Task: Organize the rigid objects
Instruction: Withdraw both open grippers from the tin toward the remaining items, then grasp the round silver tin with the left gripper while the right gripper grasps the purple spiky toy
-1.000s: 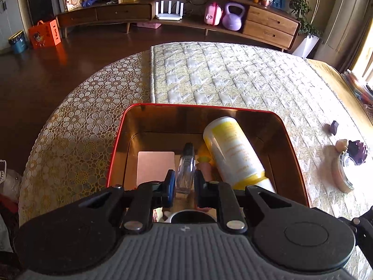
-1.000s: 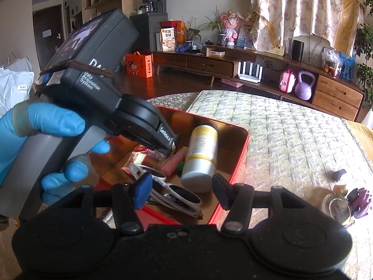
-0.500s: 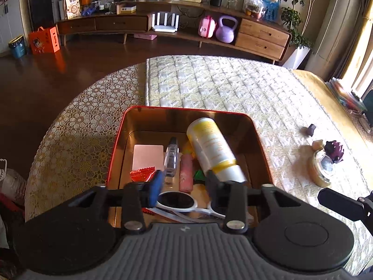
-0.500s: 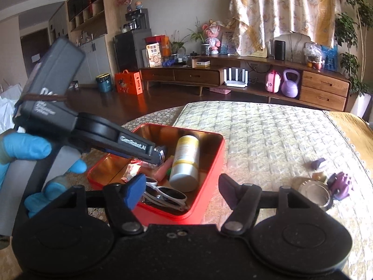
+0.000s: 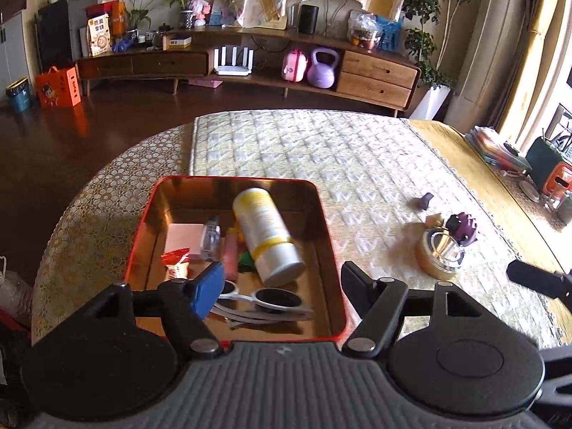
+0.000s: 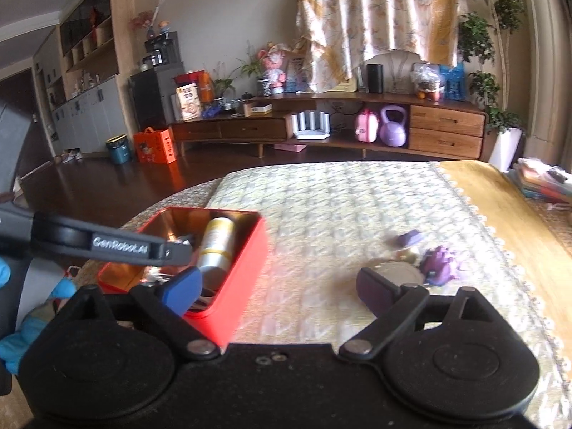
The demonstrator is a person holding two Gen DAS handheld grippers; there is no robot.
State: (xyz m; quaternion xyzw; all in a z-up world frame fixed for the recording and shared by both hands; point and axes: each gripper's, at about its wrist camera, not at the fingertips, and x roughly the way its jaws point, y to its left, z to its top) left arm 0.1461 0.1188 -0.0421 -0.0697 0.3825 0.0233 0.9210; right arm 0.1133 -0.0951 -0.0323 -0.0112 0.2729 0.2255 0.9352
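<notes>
Four loose pieces lie together on the quilted bench cover, well apart from the red tin [image 5: 327,228] to their left: one round metal-lidded jar [image 5: 440,254], one spiky purple figure [image 5: 463,228] touching its far side, one small tan lump [image 5: 434,220] and one small dark purple block [image 5: 423,201] beyond. Inside the tin lie one white-and-yellow bottle [image 5: 266,232] on its side, one pair of white-framed sunglasses [image 5: 264,300], one clear little bottle [image 5: 211,237], one pink tube [image 5: 230,255], one pink card and one red wrapper.

Both grippers are empty. The left gripper [image 5: 280,291] hovers over the tin's near edge, its fingers spreading wider with nothing between them. The right gripper [image 6: 277,286] faces the loose group, its fingers likewise spreading, nothing pinched.

The jar looks rigid and smooth, likely slippery on its lid, so squeezing across its side wall seems safest. The figure is probably light; its spikes should give purchase. The block and lump are tiny and could skid away.
</notes>
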